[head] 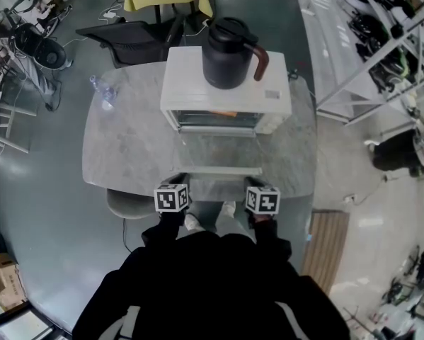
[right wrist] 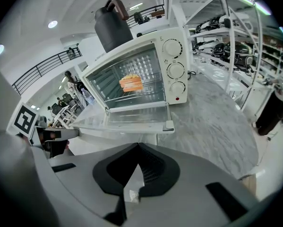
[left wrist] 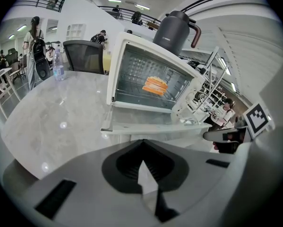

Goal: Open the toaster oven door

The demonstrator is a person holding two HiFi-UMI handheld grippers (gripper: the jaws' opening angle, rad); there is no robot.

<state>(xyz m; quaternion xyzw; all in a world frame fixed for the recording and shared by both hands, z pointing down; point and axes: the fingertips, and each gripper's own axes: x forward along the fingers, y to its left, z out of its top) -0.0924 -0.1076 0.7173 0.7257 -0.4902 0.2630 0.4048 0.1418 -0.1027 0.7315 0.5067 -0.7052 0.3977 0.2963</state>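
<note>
While the toaster oven door [head: 219, 170] lies open mid-frame, your left gripper [head: 178, 183] and right gripper [head: 255, 185] sit below, fingers together.

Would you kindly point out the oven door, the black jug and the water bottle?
oven door [right wrist: 132, 117], right gripper view, glass pane.
black jug [head: 224, 66], head view, body.
water bottle [left wrist: 59, 67], left gripper view, middle.

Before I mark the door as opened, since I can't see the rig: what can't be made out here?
- Orange food in the toaster oven: too small in both gripper views to identify.
- Dials: settings too small in the right gripper view; the oven's top hides them in the head view.
- Kettle contents: hidden in every view by its opaque body and lid.
</note>
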